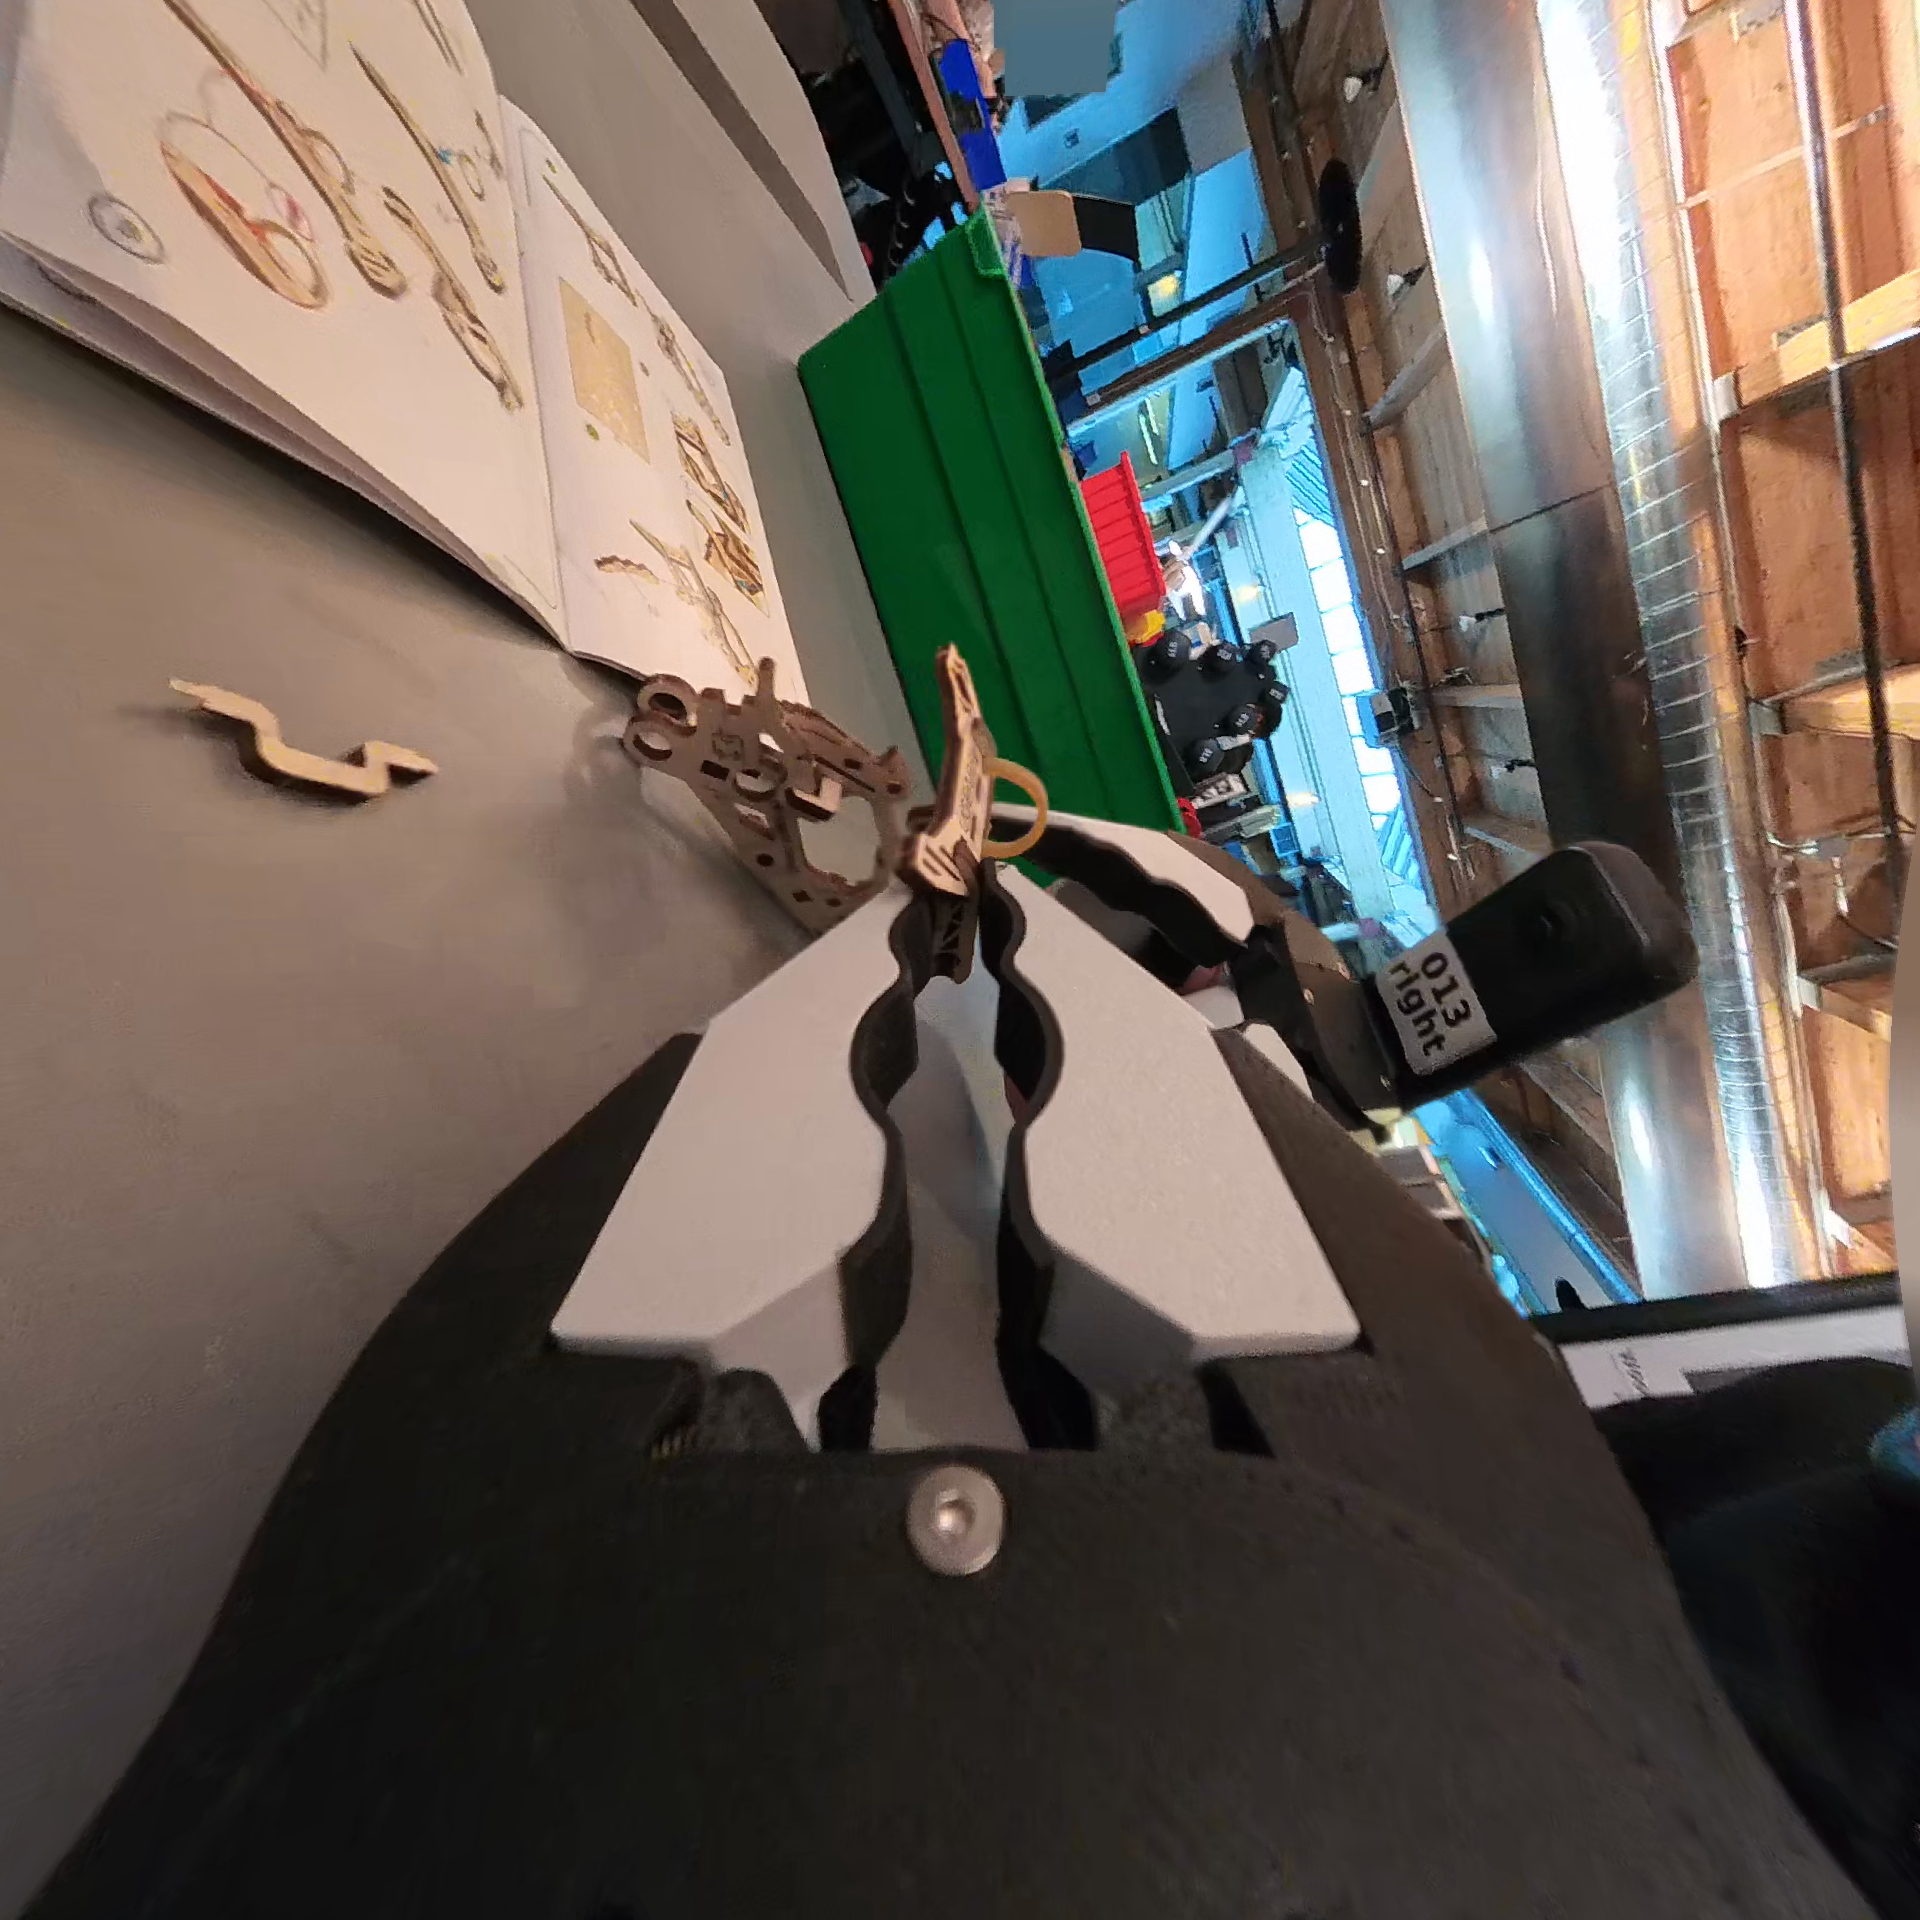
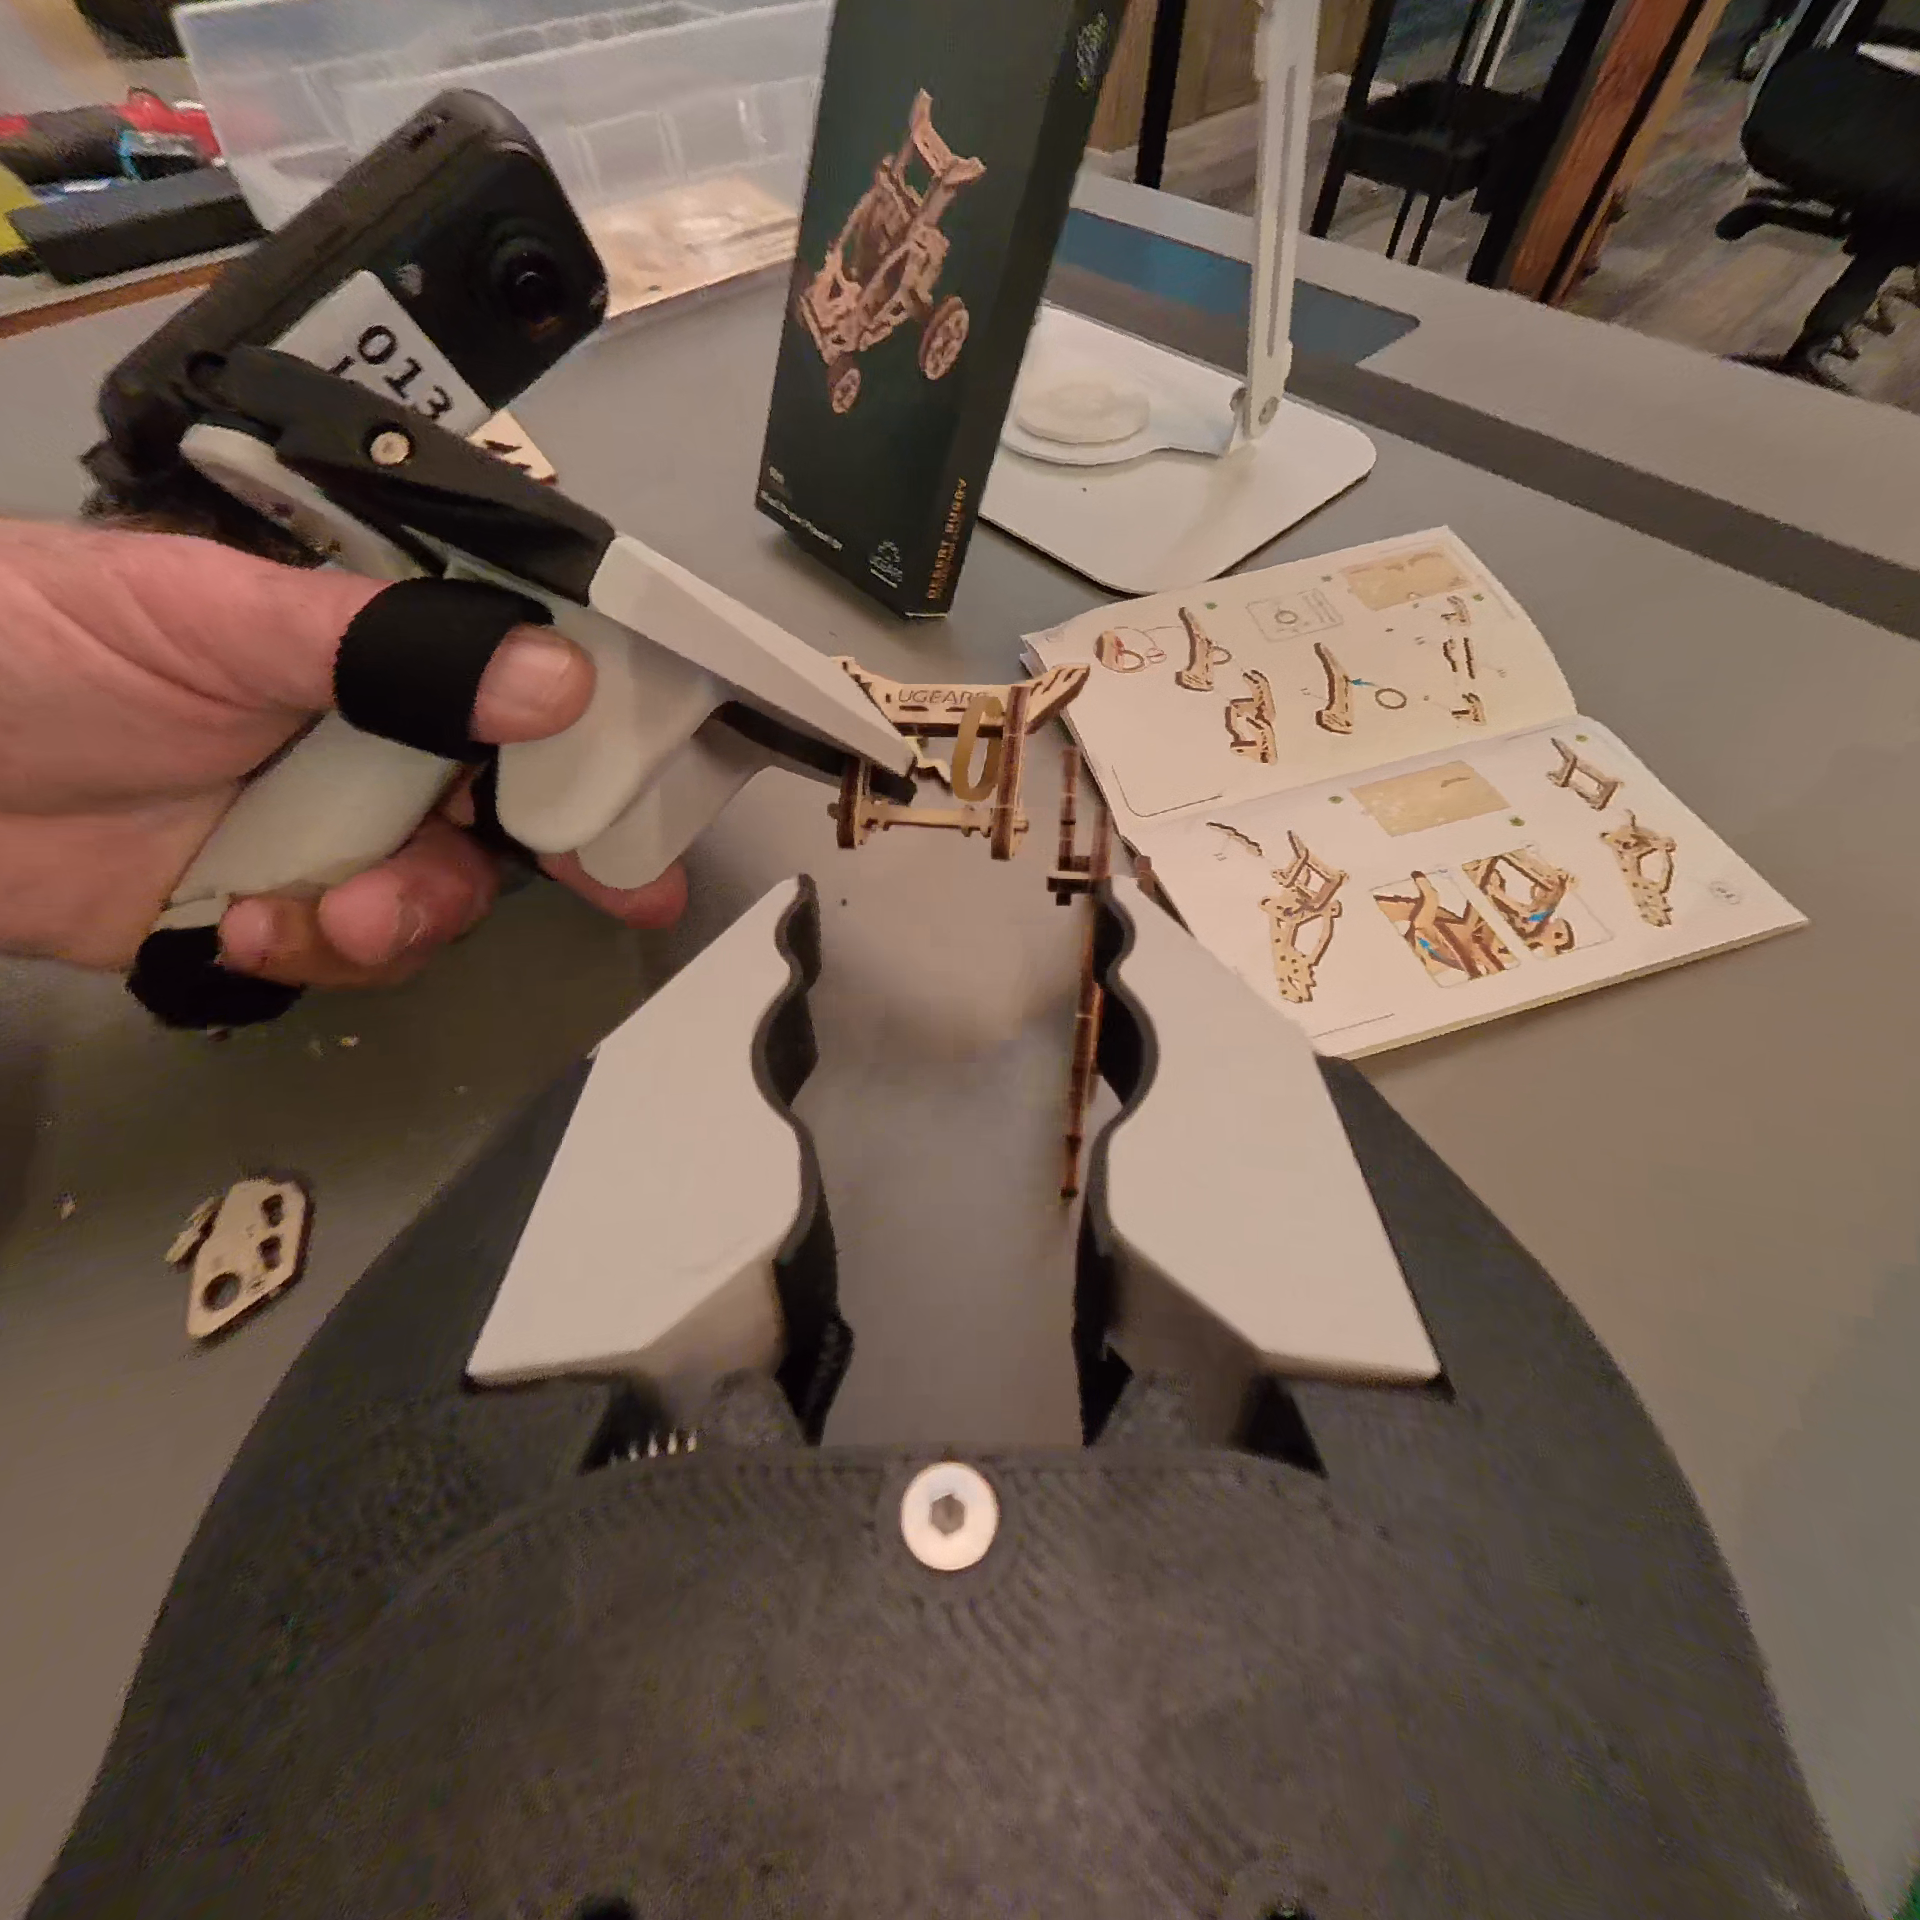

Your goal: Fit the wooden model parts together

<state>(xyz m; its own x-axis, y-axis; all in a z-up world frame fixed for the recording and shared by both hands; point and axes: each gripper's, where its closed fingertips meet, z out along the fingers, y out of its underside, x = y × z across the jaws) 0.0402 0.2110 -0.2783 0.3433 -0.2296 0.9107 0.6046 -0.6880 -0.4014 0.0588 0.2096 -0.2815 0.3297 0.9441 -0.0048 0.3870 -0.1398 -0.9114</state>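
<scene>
Left gripper (image 1: 951,914): fingers closed on a small wooden sub-assembly (image 1: 954,805), pinched at the tips; in the right wrist view this gripper (image 2: 902,756) comes in from the left, held in a person's hand (image 2: 239,748) with black finger sleeves.
Wooden sub-assembly (image 2: 951,753): light laser-cut frame held above the table, with a rubber band (image 2: 977,762) looped at its middle.
Right gripper (image 2: 951,904): jaws well apart; a thin wooden strip (image 2: 1083,997) lies edge-on along the inner face of its right finger. Whether the strip is held or only leaning there, cannot tell.
Right gripper from the left wrist view (image 1: 1132,883): just beyond the sub-assembly, its camera body (image 1: 1538,956) pointing right.
Perforated wooden frame piece (image 1: 774,800): behind the left fingertips, darker; whether it is the strip by the right finger, cannot tell.
Loose parts: zigzag wooden piece (image 1: 301,743) flat on the grey table (image 1: 260,1039), well apart from the grippers; a small plate with holes (image 2: 244,1252) at lower left of the right wrist view.
Instruction booklet (image 2: 1403,790): open, flat, right of the sub-assembly.
Kit box (image 2: 925,301): dark, upright, behind the work area.
White stand base (image 2: 1226,457): right of the box.
Green bin (image 1: 966,520): past the booklet (image 1: 416,343) in the left wrist view.
</scene>
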